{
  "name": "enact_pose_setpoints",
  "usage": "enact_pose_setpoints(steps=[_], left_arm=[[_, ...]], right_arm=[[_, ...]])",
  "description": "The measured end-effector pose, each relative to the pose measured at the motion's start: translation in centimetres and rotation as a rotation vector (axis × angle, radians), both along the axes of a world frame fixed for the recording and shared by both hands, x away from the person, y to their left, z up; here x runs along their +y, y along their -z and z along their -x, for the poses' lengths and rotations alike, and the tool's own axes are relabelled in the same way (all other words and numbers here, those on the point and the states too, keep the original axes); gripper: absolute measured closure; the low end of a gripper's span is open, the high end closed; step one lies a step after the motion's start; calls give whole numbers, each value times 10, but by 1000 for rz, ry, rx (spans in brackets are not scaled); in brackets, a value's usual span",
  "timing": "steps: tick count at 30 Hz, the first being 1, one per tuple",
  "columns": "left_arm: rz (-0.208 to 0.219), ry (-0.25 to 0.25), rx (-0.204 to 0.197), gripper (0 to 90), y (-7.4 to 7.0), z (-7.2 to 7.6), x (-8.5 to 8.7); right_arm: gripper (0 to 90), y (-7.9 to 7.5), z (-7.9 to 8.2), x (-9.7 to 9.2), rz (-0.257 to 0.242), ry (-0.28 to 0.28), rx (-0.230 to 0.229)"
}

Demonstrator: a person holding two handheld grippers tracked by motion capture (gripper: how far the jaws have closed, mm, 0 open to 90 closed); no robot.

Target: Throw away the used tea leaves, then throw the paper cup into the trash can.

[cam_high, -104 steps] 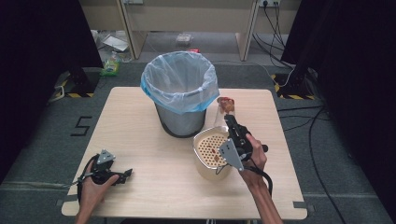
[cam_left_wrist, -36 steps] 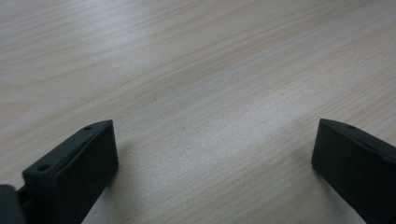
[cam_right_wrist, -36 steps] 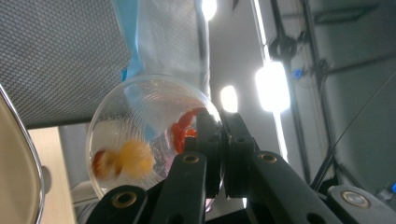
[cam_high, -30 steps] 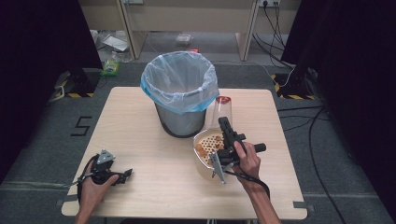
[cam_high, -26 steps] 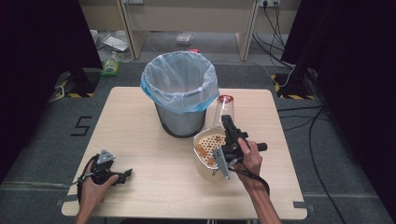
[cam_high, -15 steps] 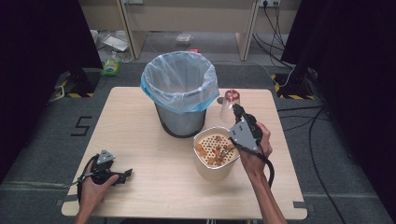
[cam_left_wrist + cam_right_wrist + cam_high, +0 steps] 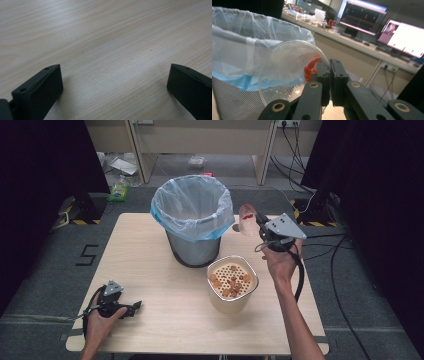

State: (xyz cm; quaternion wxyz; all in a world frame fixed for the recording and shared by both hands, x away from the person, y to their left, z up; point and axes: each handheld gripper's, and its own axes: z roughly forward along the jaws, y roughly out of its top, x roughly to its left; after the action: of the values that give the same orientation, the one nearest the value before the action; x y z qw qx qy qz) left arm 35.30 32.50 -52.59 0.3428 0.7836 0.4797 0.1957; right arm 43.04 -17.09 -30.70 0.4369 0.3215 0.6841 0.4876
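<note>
The right tongs (image 7: 259, 222) were held up in the air above the far right part of the bench (image 7: 150, 250), their jaws pressed together on the rim wall of a clear plastic cup (image 7: 247, 215). In the right gripper view the right tongs (image 7: 329, 72) pinched the cup (image 7: 284, 72) at its edge, with one jaw inside and one outside, and the cup lay tipped on its side with its mouth turned toward the camera; some red residue (image 7: 310, 68) clung to its inner wall near the jaws. The cup hung just beside the rim of the bin (image 7: 192, 227), a metal mesh bin lined with a pale blue bag (image 7: 234, 42), and was not over its opening as far as the high view showed. Nearer the person, in front of the bin, a cream basket (image 7: 232, 282) with a perforated floor stood on the bench and held a few brown pieces of food (image 7: 227, 282). The left tongs (image 7: 131, 307) rested low at the near left corner of the bench, and in the left gripper view the left tongs (image 7: 113, 85) stood spread wide over bare wood with nothing between them.
</note>
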Motion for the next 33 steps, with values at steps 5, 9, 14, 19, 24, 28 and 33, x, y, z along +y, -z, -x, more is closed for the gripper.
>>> enact_pose_setpoints(steps=[5,9,14,19,24,28,33], left_arm=[[0,0,0,0,0,0,0],[0,0,0,0,0,0,0],[1,-1,-1,0,0,0,0],[1,0,-1,0,0,0,0],[1,0,-1,0,0,0,0],[1,-1,-1,0,0,0,0],[1,-1,-1,0,0,0,0]], right_arm=[[873,-11,-8,-3,-29,-6,35],[873,-22,-13,-2,-42,-21,46],[873,-41,-21,3,-71,-34,38],[873,-56,-28,10,-70,-39,36],[872,-71,-37,15,-70,-41,32],[872,-81,-45,24,-52,-53,25],[872,-85,-55,43,-46,-93,42]])
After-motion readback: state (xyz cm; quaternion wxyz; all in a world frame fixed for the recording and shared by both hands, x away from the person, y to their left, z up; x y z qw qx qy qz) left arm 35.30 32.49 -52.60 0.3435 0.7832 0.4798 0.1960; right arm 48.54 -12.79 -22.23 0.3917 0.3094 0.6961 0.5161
